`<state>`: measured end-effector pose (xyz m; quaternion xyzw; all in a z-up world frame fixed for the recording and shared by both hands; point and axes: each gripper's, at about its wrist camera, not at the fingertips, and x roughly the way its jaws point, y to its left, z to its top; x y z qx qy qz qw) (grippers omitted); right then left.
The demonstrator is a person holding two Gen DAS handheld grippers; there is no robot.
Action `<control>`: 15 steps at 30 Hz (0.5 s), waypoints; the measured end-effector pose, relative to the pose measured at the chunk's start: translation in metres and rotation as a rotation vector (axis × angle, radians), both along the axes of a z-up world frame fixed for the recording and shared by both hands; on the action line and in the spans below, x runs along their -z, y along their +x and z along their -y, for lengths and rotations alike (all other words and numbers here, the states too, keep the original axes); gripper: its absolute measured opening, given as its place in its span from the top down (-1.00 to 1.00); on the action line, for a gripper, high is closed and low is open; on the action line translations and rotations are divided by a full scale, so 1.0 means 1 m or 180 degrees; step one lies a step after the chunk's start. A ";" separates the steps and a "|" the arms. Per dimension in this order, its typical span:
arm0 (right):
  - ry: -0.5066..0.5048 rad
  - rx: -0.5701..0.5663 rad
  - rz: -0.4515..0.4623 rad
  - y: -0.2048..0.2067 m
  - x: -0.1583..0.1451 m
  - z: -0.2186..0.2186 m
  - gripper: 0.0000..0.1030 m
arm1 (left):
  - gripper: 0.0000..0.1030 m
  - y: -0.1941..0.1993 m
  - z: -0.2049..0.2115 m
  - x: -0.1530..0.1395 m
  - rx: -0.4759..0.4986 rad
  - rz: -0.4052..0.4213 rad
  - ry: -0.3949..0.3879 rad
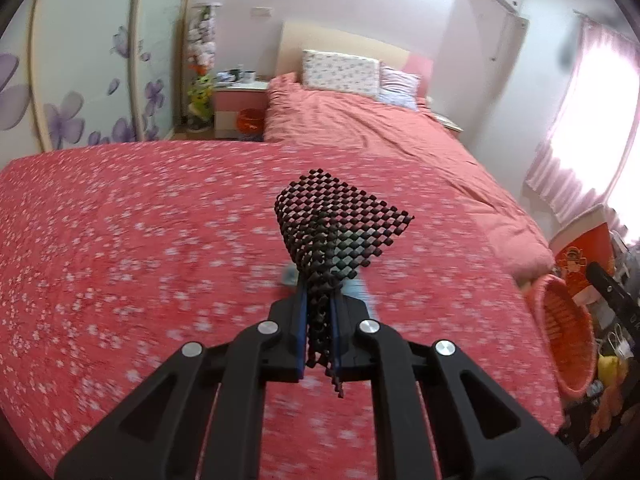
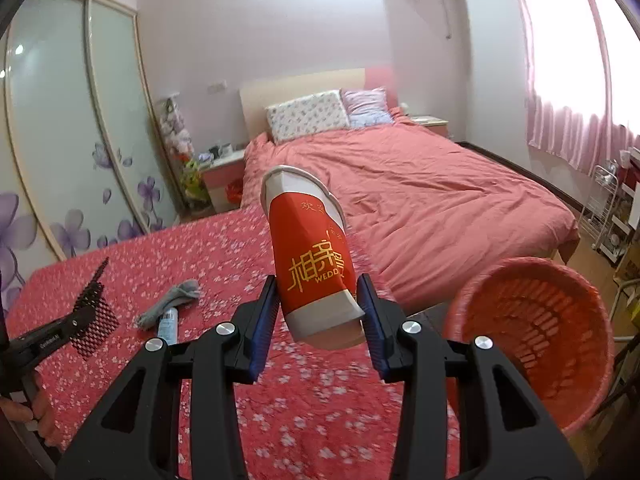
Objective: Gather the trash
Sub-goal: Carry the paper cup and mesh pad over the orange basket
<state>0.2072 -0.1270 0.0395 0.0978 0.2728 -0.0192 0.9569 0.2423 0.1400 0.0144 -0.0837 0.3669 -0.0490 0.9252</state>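
My left gripper [image 1: 319, 300] is shut on a black mesh piece [image 1: 340, 228] and holds it above the red flowered table cloth [image 1: 120, 240]. It also shows at the left in the right wrist view [image 2: 86, 312]. My right gripper [image 2: 318, 300] is shut on a squashed red and white paper cup [image 2: 316, 260], held above the cloth. An orange-red plastic basket [image 2: 536, 336] stands at the table's right edge, to the right of the cup; it also shows in the left wrist view [image 1: 564, 332].
A grey sock [image 2: 172, 304] and a small blue-white tube [image 2: 168, 324] lie on the cloth. A bed with a pink cover [image 2: 420, 192] stands behind the table. A wardrobe [image 2: 60, 120] is at the left, a wire rack [image 2: 608, 208] at the right.
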 end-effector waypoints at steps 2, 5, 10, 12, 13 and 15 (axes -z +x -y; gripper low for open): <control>0.0024 0.0045 0.0051 -0.008 -0.003 0.008 0.21 | 0.80 -0.004 0.020 -0.007 0.0107 0.0020 -0.0029; 0.0041 0.0132 0.0127 -0.022 -0.006 0.024 0.21 | 0.80 -0.008 0.047 -0.016 0.0278 0.0041 -0.0092; 0.0039 0.0347 0.0222 -0.040 -0.009 0.048 0.21 | 0.80 -0.019 0.097 -0.027 0.0564 0.0116 -0.0128; 0.0070 0.0438 0.0234 -0.045 -0.008 0.061 0.21 | 0.80 -0.024 0.118 -0.031 0.0669 0.0141 -0.0133; 0.0075 0.0478 0.0233 -0.047 -0.008 0.064 0.21 | 0.80 -0.026 0.131 -0.033 0.0736 0.0161 -0.0122; 0.0079 0.0566 0.0241 -0.051 -0.006 0.074 0.21 | 0.80 -0.029 0.147 -0.035 0.0815 0.0185 -0.0096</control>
